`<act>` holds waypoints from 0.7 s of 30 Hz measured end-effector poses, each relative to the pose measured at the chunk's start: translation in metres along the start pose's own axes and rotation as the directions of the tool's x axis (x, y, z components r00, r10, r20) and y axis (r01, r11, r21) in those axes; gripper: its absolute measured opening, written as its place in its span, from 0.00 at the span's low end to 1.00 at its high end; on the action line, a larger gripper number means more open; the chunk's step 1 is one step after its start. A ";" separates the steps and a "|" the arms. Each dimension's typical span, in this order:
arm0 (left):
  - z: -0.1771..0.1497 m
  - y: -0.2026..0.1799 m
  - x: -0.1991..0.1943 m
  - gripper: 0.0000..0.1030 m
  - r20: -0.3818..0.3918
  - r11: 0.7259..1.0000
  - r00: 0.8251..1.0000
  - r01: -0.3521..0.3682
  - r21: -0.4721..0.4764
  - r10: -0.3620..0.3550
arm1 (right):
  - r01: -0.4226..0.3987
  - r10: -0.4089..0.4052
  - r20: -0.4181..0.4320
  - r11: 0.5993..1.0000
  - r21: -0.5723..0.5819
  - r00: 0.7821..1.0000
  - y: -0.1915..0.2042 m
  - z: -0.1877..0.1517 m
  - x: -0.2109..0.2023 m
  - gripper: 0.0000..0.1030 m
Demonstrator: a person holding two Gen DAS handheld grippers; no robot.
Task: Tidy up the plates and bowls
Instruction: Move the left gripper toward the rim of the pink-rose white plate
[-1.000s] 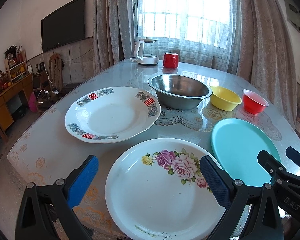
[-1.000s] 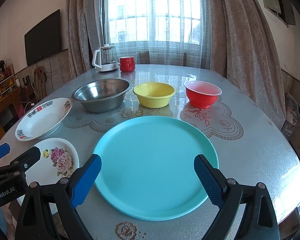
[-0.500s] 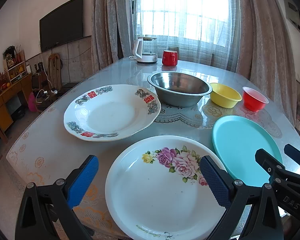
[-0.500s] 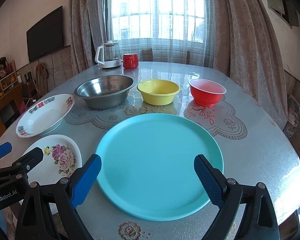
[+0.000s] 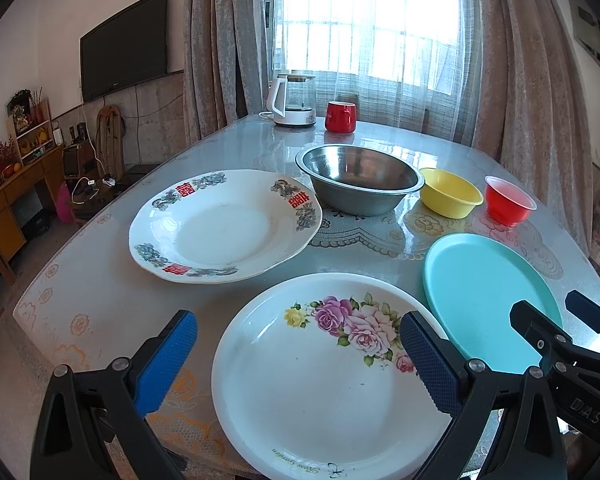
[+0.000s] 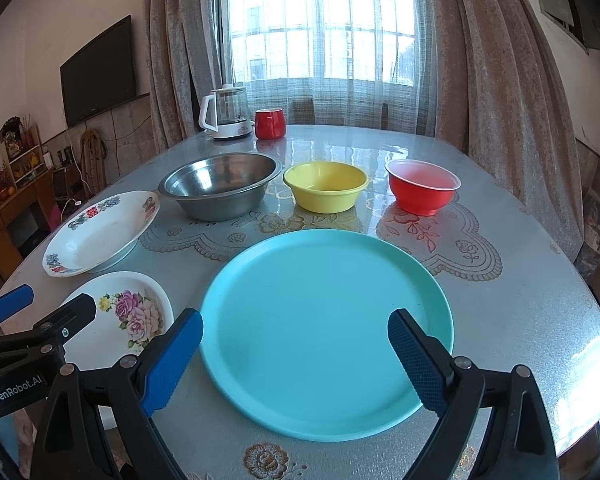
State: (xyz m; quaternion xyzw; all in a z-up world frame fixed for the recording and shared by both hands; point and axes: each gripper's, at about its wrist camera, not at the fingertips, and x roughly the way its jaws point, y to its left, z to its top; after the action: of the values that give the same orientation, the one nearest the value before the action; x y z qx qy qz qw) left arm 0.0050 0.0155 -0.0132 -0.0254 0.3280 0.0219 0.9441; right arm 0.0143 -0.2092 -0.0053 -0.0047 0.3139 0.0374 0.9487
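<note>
A white rose plate (image 5: 320, 380) lies at the table's near edge, and my open, empty left gripper (image 5: 296, 356) hangs above it. A teal plate (image 6: 324, 328) lies to its right, and my open, empty right gripper (image 6: 294, 354) hangs above its near part. Behind stand a white plate with red characters (image 5: 224, 224), a steel bowl (image 5: 360, 184), a yellow bowl (image 5: 450, 192) and a red bowl (image 5: 508, 200). The rose plate (image 6: 136, 320) and the left gripper (image 6: 40, 320) also show in the right wrist view.
A kettle (image 5: 294, 98) and a red mug (image 5: 340, 116) stand at the far end of the glass-topped table (image 5: 100, 280). Curtains and a window are behind. A TV and a wooden cabinet (image 5: 8, 200) are on the left.
Both grippers have risen and pulled back slightly, so the dishes sit a little lower in view. Nothing on the table has moved.
</note>
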 end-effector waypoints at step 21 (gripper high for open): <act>0.000 0.008 -0.007 0.99 0.011 1.000 1.000 -0.018 -0.013 0.018 | -0.097 0.097 0.001 0.995 0.009 0.995 0.002 0.000 -0.010 0.93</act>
State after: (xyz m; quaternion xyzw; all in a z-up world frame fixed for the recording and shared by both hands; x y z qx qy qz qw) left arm -0.0007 0.0236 -0.0095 -0.0283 0.3227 0.0328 0.9455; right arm 0.0060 -0.2075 0.0004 0.0150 0.3135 0.0819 0.9459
